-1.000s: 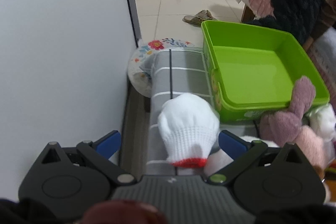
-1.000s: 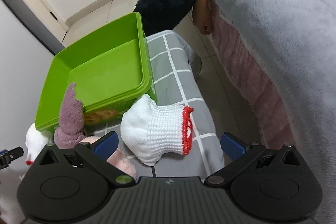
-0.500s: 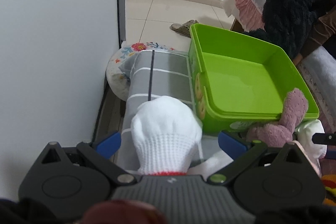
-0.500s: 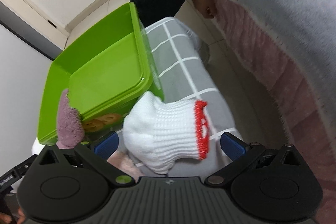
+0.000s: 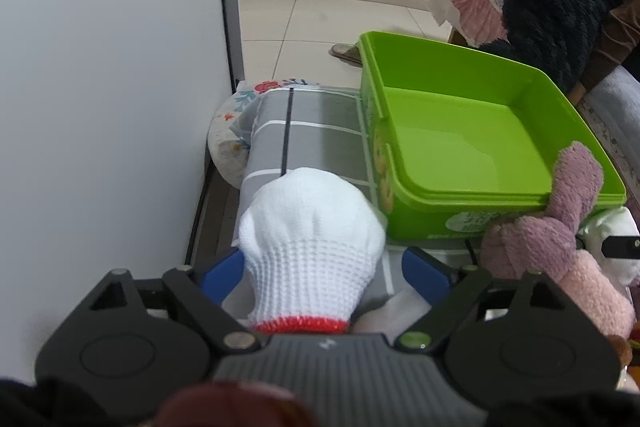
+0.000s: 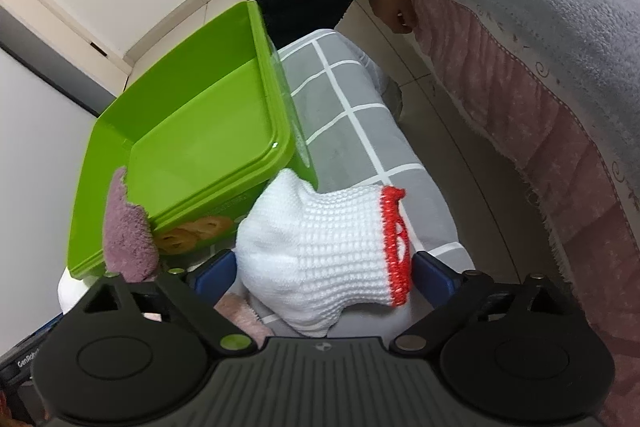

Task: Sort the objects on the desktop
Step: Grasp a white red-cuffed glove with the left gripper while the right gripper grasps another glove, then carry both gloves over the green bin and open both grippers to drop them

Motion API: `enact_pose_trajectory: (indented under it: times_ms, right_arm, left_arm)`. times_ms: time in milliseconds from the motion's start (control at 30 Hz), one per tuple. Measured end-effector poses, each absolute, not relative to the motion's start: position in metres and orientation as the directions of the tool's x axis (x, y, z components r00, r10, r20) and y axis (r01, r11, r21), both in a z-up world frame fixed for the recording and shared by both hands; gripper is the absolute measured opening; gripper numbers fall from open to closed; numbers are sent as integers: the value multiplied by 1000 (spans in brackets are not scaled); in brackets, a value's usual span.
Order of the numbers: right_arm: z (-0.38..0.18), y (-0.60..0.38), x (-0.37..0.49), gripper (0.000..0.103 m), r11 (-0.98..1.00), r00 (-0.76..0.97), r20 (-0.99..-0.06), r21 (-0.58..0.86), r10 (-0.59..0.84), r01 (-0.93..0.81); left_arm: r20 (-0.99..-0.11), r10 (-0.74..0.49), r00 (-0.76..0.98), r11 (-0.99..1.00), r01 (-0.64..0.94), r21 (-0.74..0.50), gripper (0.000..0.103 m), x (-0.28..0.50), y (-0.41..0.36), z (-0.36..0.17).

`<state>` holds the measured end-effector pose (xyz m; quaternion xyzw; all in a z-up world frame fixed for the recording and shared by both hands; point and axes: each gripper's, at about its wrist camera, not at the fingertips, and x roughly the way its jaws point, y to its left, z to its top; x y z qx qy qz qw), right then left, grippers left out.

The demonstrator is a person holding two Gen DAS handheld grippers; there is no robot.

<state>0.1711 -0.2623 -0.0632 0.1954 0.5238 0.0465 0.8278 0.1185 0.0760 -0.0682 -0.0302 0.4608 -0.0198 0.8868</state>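
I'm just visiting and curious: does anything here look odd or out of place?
Yes. The plush rabbit lies slumped against the green bin, one ear draped over its rim rather than inside. The bin itself holds nothing.

1. Left wrist: close, looking forward over a glove [image 5: 312,243], bin [image 5: 472,131] at right of frame.
2. Right wrist: close over another glove [image 6: 324,255], bin [image 6: 192,147] at left of frame.
3. Shared: bin, plush [image 5: 560,227] [image 6: 128,231], grey cloth [image 5: 312,139] [image 6: 360,131].
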Motion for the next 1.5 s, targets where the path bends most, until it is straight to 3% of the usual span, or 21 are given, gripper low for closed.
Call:
enact_pose_trajectory:
  times_ms: [100, 467, 1033, 1500]
  right_arm:
    - [-62, -258, 171, 92, 932, 447, -856, 343, 259, 118]
    - [-52, -258, 166, 85, 939, 452, -859, 324, 239, 118]
    - [-45, -281, 165, 85, 870, 449, -820, 465, 355, 162]
    - [-19, -290, 157, 85, 839, 499, -765, 529, 407, 127]
  left_arm:
    - [-816, -56, 575, 997, -8, -74, 76, 118, 81, -69]
    - [-804, -87, 588, 994, 4, -105, 63, 113, 90, -66]
    - [-788, -97, 607, 986, -47, -157, 58, 111, 101, -55]
    - [-718, -143, 681, 960, -82, -268, 56, 109, 109, -24]
